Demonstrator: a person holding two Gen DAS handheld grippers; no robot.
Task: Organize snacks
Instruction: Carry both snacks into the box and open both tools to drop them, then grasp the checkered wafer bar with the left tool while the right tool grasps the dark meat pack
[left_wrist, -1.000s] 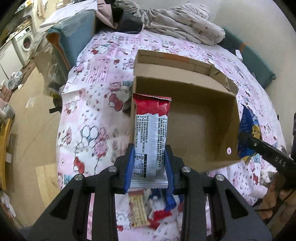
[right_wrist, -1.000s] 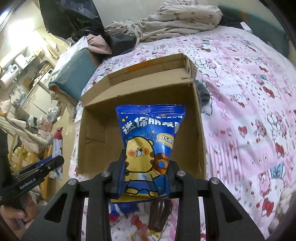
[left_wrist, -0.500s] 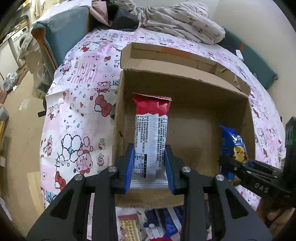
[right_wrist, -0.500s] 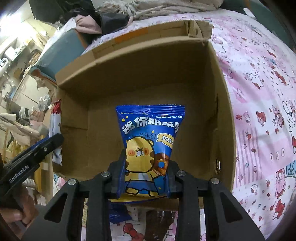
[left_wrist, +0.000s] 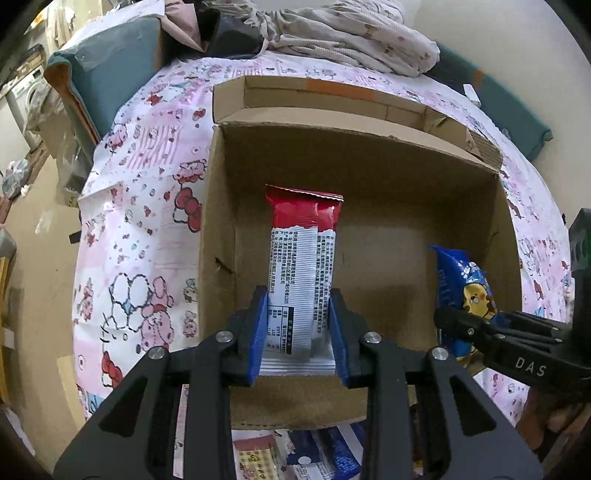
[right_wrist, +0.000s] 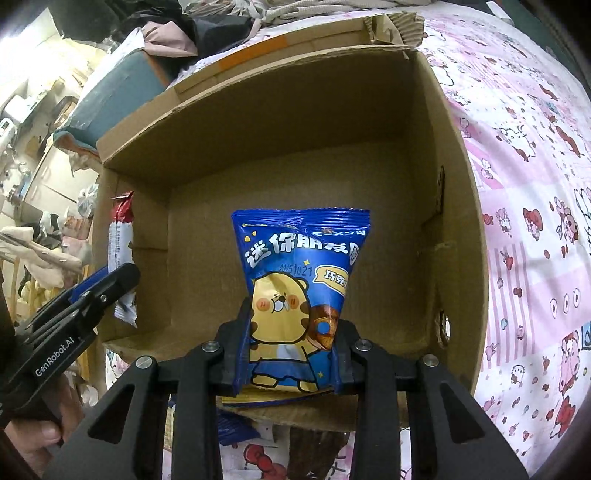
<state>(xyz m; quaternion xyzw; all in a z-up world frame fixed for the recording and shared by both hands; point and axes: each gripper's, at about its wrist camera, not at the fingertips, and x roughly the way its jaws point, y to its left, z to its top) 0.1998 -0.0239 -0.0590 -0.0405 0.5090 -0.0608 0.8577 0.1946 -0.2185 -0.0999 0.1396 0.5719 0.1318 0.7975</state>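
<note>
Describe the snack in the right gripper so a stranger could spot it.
Find the open brown cardboard box on the pink cartoon-print bedsheet. Over its near edge, the right gripper clamps a blue foil snack bag. Its yellow cartoon bear sets it apart from the red-and-white wrapper in the left gripper.

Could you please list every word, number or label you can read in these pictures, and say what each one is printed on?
"DAS": white letters on the right gripper.
"GenRobot.AI": white letters on the left gripper.
"迷你朋友": large white characters on the blue snack bag; the last character is partly cut off.
"1051021": faint stamped number on the same bag, first digits uncertain.
Red and white snack packet: dense print and a table, too small to read.
</note>
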